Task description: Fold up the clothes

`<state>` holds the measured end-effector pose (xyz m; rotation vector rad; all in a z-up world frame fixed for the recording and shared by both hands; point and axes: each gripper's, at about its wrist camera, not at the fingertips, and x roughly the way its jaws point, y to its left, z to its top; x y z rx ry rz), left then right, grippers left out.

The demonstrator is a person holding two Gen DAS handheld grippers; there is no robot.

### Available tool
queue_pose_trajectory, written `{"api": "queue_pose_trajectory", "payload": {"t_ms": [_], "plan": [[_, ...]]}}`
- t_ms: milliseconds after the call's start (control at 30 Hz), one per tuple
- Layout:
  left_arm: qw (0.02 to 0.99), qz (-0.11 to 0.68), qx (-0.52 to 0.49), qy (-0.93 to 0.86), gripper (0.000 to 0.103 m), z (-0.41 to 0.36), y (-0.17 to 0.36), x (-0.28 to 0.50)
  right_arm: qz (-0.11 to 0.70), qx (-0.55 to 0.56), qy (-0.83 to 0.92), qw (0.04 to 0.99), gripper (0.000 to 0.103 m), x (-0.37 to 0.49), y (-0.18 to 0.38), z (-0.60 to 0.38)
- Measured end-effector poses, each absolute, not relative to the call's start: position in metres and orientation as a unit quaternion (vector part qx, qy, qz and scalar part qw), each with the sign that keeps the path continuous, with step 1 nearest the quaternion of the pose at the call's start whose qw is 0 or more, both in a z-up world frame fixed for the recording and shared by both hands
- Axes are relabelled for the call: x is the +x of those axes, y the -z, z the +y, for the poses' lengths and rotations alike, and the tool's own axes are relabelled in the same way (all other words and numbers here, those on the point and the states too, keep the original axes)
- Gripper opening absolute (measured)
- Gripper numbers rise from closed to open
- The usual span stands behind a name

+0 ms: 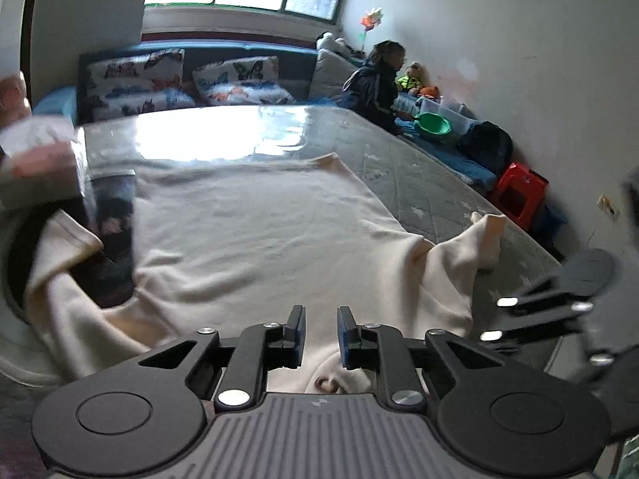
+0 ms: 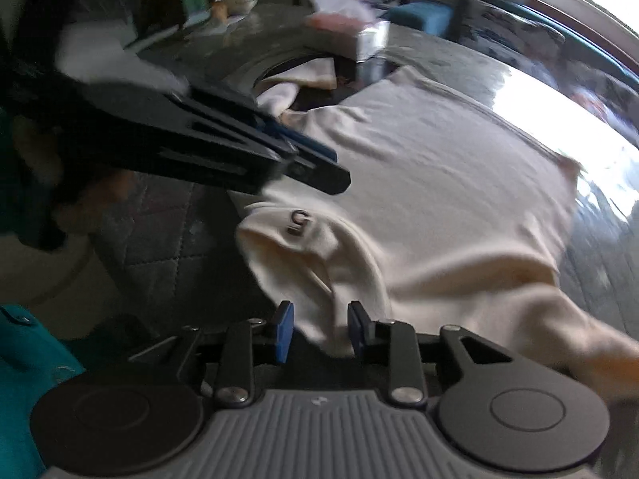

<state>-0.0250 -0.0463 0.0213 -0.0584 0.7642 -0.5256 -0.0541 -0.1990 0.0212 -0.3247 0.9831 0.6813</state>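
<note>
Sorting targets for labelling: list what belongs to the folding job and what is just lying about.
Job: cream shirt, left gripper, right gripper.
Lying about: tissue box, butterfly pillows, green bowl, red stool.

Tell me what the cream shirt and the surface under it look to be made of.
Cream shirt: soft knit, likely cotton or fleece; matte, fuzzy, creasing gently. Surface: grey quilted mattress fabric with stitched lines and star prints; its far part gleams under the window, so possibly a plastic cover, though I cannot be sure.

Cream shirt's (image 2: pixel 419 199) collar hidden below left hand-held gripper (image 1: pixel 321 333).
</note>
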Motion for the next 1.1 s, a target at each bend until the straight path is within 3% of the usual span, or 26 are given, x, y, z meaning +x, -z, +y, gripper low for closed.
{"api": "queue_pose_trajectory", "payload": {"t_ms": [167,367,467,733,1033,1100], "plan": [[0.882,0.385,-0.027,0.271,0.019,-0.061,-0.006,-0.021,0.461,-0.108,-0.225,0.851,0.031,-0.045,-0.035,-0.261],[0.877,0.387,-0.009,0.286,0.033,-0.072,-0.001,-0.029,0.460,0.007,-0.076,0.885,0.032,0.003,-0.036,-0.357],[0.876,0.387,-0.002,0.287,0.034,-0.074,-0.001,-0.032,0.454,0.059,-0.028,0.888,0.032,0.021,-0.036,-0.394],[0.873,0.383,0.007,0.302,0.037,-0.085,-0.008,-0.033,0.455,0.046,0.021,0.889,0.035,0.074,-0.025,-0.446],[0.857,0.388,0.020,0.340,0.042,-0.106,-0.003,-0.038,0.490,-0.011,-0.022,0.871,0.035,0.091,-0.004,-0.429],[0.857,0.386,0.021,0.342,0.044,-0.107,-0.003,-0.039,0.494,-0.018,-0.032,0.868,0.015,0.093,-0.002,-0.425]]}}
